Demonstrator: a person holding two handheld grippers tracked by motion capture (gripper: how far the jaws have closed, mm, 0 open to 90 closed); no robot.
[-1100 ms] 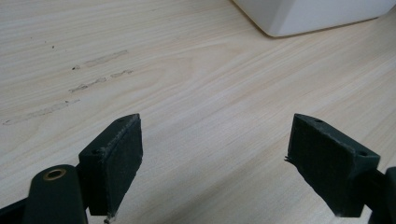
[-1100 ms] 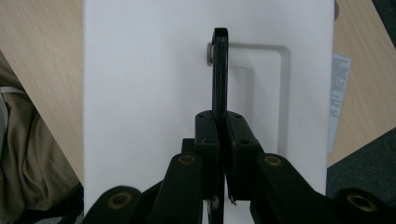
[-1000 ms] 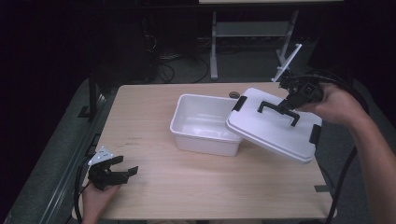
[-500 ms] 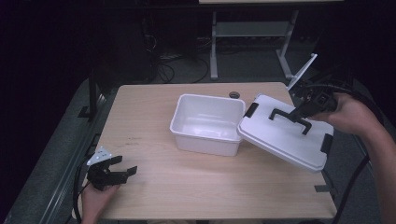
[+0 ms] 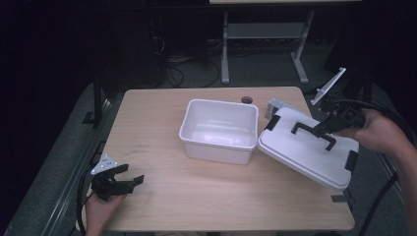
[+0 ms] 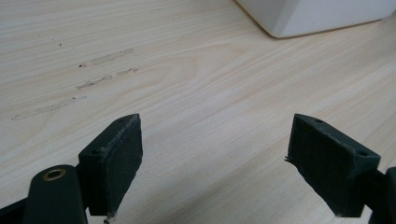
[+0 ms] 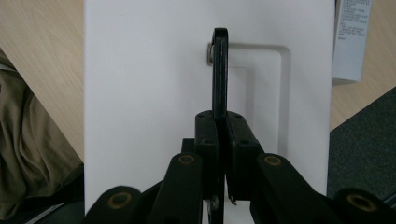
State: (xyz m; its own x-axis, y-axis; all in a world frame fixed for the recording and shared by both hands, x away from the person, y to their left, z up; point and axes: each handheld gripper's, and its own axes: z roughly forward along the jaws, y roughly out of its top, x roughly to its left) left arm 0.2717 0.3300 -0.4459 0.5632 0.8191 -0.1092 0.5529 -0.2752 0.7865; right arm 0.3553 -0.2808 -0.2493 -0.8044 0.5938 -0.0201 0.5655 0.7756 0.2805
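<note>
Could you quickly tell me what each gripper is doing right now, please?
Left gripper: open, empty.
Right gripper: closed on the lid handle.

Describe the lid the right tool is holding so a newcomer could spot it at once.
Start at the wooden table and find the open white tub near its middle. Just right of the tub, tilted over the table's right edge, is the lid, hanging from the right tool. It is the flat white piece with a black handle and black corner clips.
</note>
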